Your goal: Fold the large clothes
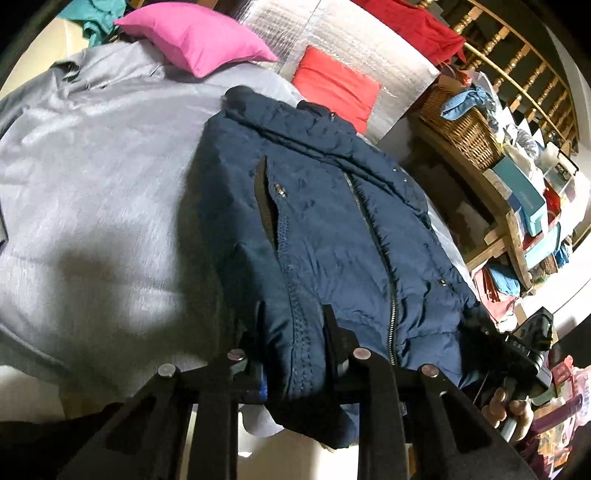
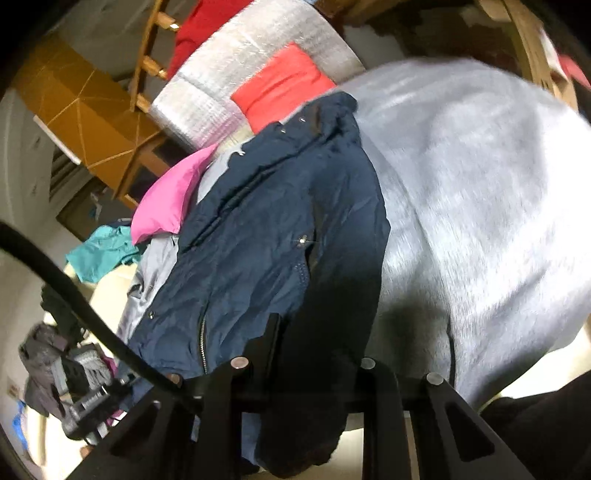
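Observation:
A navy padded jacket with a front zip lies on a grey sheet. My left gripper is shut on the jacket's near hem, left of the zip; cloth bulges between its fingers. In the right wrist view the jacket runs away from me, and my right gripper is shut on its near hem, right of the zip. The right gripper's body and the hand holding it also show at the left wrist view's right edge.
A pink cushion and a red cushion lie at the far end by silver padded foil. A wicker basket and cluttered wooden shelves stand to the right. A teal garment and a black cable show left.

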Available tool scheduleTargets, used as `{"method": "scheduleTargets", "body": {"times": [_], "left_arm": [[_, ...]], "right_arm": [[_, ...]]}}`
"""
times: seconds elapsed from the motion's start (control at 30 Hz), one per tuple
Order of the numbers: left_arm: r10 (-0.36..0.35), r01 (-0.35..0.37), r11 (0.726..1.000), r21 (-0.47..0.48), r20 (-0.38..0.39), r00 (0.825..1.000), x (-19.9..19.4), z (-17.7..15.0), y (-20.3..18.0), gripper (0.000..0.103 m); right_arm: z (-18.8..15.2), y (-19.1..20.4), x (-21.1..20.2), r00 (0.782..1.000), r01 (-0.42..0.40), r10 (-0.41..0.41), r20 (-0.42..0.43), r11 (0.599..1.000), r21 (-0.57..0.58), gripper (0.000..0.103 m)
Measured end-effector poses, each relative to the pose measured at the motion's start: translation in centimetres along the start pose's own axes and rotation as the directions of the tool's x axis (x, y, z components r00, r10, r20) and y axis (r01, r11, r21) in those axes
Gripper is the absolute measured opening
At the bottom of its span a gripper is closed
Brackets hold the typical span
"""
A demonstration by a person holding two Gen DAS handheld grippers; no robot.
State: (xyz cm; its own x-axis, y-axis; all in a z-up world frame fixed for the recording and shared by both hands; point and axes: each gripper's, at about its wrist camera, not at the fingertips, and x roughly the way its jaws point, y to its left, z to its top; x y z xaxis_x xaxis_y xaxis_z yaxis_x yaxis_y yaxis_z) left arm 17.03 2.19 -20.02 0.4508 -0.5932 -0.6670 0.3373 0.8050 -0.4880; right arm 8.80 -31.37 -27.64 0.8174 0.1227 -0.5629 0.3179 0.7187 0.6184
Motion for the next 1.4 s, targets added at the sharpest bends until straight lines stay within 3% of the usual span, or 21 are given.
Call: {"method": "scheduleTargets", "body": {"times": [0.03,0.1,0.17,0.2,0.27,0.33,0.63,0.83,0.93,1.0,1.03,1.07,1.1,1.13,1.17,1.23,1.3,1.4], "left_arm": [[0.008,-0.008,1.000,-0.008,-0.012,1.000,0.5,0.1,0.3,0.024],[0.031,-0.031,0.999,-0.004,-0.033,0.999,1.4,0.2,0.5,0.026],[0.081,-0.080,0.997,0.024,-0.051,0.995,2.3,0.3,0.2,0.030],[0.092,-0.090,0.995,0.029,-0.056,0.994,2.5,0.1,0.3,0.033],[0.107,-0.105,0.994,0.035,-0.066,0.992,2.9,0.1,0.4,0.044],[0.105,-0.104,0.994,0.013,-0.088,0.991,3.3,0.2,0.8,0.063],[0.064,-0.071,0.996,-0.058,-0.110,0.992,4.2,-0.1,2.0,0.074],[0.052,-0.059,0.996,-0.065,-0.107,0.993,4.4,-0.1,2.0,0.082],[0.067,-0.072,0.997,-0.040,-0.108,0.992,4.8,-0.2,1.6,0.086],[0.084,-0.086,0.996,-0.009,-0.108,0.991,4.9,-0.3,1.2,0.087],[0.092,-0.092,0.996,0.005,-0.108,0.990,4.9,-0.3,1.1,0.087],[0.097,-0.096,0.995,0.022,-0.106,0.990,4.9,-0.3,0.8,0.087],[0.096,-0.093,0.995,0.032,-0.099,0.990,4.8,-0.3,0.7,0.086],[0.091,-0.088,0.995,0.036,-0.092,0.992,4.7,-0.3,0.7,0.086],[0.088,-0.085,0.996,0.039,-0.083,0.993,4.5,-0.2,0.7,0.084],[0.093,-0.090,0.995,0.047,-0.064,0.994,4.2,0.0,0.6,0.063],[0.096,-0.093,0.995,0.041,-0.051,0.994,3.9,0.2,0.9,0.049],[0.077,-0.076,0.997,0.011,-0.030,0.997,3.4,0.5,1.4,0.043]], "right_arm": [[0.3,-0.6,0.3,1.000,-0.015,0.015,-0.017,0.999,0.037,0.029],[0.5,-1.5,0.5,0.999,-0.029,0.030,-0.017,0.996,0.082,0.041],[0.8,-2.4,1.2,0.998,-0.042,0.048,-0.039,0.991,0.129,0.075],[0.8,-2.6,1.5,0.998,-0.040,0.048,-0.050,0.988,0.147,0.082],[0.7,-3.1,2.4,0.996,-0.015,0.031,-0.090,0.985,0.173,0.082],[0.9,-3.8,2.8,0.993,-0.027,0.049,-0.107,0.979,0.200,0.084],[1.2,-8.4,2.7,0.965,-0.195,0.253,-0.070,0.867,0.458,0.086],[1.2,-8.1,3.0,0.952,-0.253,0.304,-0.040,0.852,0.458,0.100],[1.2,-7.9,3.2,0.952,-0.253,0.303,-0.045,0.859,0.445,0.100],[1.1,-7.6,3.0,0.957,-0.236,0.284,-0.051,0.871,0.431,0.095],[0.9,-7.3,2.8,0.964,-0.212,0.259,-0.056,0.882,0.422,0.079],[0.7,-7.2,2.6,0.971,-0.186,0.231,-0.061,0.891,0.414,0.048],[0.6,-7.0,2.7,0.974,-0.168,0.215,-0.070,0.896,0.411,0.034],[0.5,-6.9,2.8,0.980,-0.130,0.178,-0.084,0.906,0.403,0.026],[0.4,-6.9,2.7,0.983,-0.121,0.166,-0.082,0.911,0.394,0.025],[0.5,-6.0,1.8,0.989,-0.112,0.138,-0.056,0.937,0.332,0.023],[0.8,-4.1,1.0,0.995,-0.089,0.096,-0.024,0.972,0.219,0.021],[0.8,-1.2,-0.2,0.995,-0.094,0.091,0.035,0.993,0.067,0.021]]}}
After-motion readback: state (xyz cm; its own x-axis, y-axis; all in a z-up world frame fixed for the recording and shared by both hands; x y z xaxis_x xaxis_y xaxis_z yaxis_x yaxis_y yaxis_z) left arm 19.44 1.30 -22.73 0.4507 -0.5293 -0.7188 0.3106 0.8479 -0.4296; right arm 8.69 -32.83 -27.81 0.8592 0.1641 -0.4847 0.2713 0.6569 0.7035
